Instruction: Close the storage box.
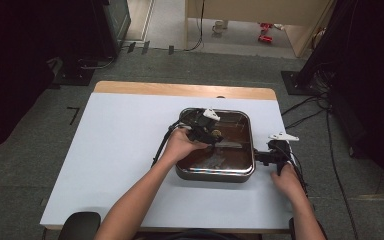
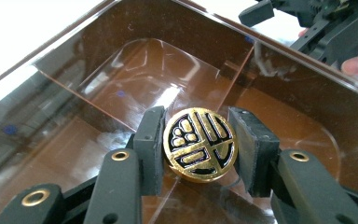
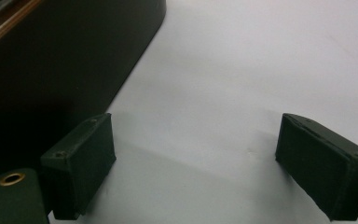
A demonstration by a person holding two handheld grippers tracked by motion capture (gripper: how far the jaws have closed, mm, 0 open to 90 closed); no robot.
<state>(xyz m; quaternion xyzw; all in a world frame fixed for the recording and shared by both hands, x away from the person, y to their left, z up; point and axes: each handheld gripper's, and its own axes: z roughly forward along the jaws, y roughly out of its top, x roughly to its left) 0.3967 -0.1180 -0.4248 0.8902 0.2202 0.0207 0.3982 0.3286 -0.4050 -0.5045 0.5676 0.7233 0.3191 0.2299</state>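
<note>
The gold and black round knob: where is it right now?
In the left gripper view the knob sits between the left gripper's pads, over the brown tray's transparent lid; the high view places it mid-tray, right of table centre.

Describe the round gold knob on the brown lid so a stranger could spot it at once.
On the white table sits a rectangular pan with a translucent brown lid. At the lid's centre, between the left gripper jaws, is the knob: a round gold disc with a black pattern, the one gold piece on the brown lid.
</note>
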